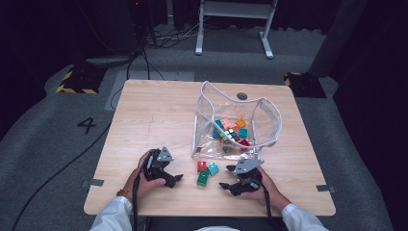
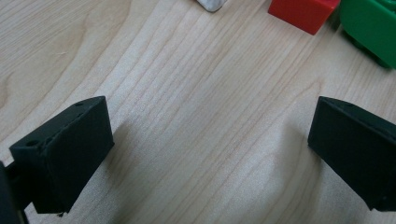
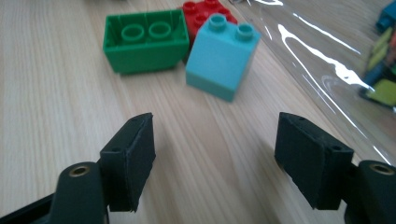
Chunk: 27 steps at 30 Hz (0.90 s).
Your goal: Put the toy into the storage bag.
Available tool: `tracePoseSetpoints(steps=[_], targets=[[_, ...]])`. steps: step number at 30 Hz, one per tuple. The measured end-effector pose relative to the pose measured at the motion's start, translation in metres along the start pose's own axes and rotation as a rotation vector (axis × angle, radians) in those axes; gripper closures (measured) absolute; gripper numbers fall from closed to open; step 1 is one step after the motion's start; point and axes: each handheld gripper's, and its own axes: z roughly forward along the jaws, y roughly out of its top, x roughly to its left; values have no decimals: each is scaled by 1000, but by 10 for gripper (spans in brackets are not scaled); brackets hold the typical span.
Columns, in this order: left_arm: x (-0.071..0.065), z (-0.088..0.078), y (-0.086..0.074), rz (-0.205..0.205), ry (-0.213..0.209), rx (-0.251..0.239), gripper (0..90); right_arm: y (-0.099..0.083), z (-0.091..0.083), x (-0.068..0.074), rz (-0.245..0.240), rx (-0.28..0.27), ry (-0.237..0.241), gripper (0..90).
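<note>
Three blocks (image 3: pixel 219 56) just ahead of open, empty right tongs (image 3: pixel 215 158).

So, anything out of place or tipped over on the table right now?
Three bricks lie outside the clear bag, on the table in front of it. The green brick is tipped, hollow underside showing. The teal brick and red brick stand studs up.

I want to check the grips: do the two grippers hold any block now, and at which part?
Nothing is held. The left gripper and the right gripper both stand open over bare table; the blocks lie ahead, untouched.
</note>
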Motion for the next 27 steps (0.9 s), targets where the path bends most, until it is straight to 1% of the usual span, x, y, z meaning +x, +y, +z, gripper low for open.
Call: tracePoseSetpoints(steps=[1,2,3,5,6,7,8,9,12,15,16,17,19,20,22,23,26,27], targets=[[0,0,0,0,0,0,1,3,4,0,-13,-10,1,286],[0,0,0,0,0,0,1,6,7,2,24,6,-4,286],[0,0,0,0,0,0,1,9,10,2,23,10,-11,286],[0,0,0,0,0,0,1,15,17,5,39,6,-23,287],[0,0,0,0,0,0,1,17,19,6,35,9,-35,288],[0,0,0,0,0,0,1,19,21,7,46,6,-39,291],[0,0,0,0,0,0,1,21,23,7,45,4,-47,294],[0,0,0,0,0,0,1,22,25,6,33,-5,-52,300],[0,0,0,0,0,0,1,25,28,5,47,-15,-68,331],[0,0,0,0,0,0,1,26,29,4,52,-22,-69,389],[0,0,0,-1,0,0,1,26,29,3,50,-16,-69,390],[0,0,0,0,0,0,1,26,29,3,61,-18,-65,399],[0,0,0,0,0,0,1,25,28,1,54,-20,-65,461],[0,0,0,0,0,0,1,25,28,2,63,-25,-68,492],[0,0,0,0,0,0,1,25,28,1,62,-26,-64,547],[0,0,0,-1,0,0,1,25,27,1,66,-24,-71,569],[0,0,0,0,0,0,1,25,26,1,63,-25,-83,587],[0,0,0,0,0,0,1,25,26,2,70,-25,-83,588]])
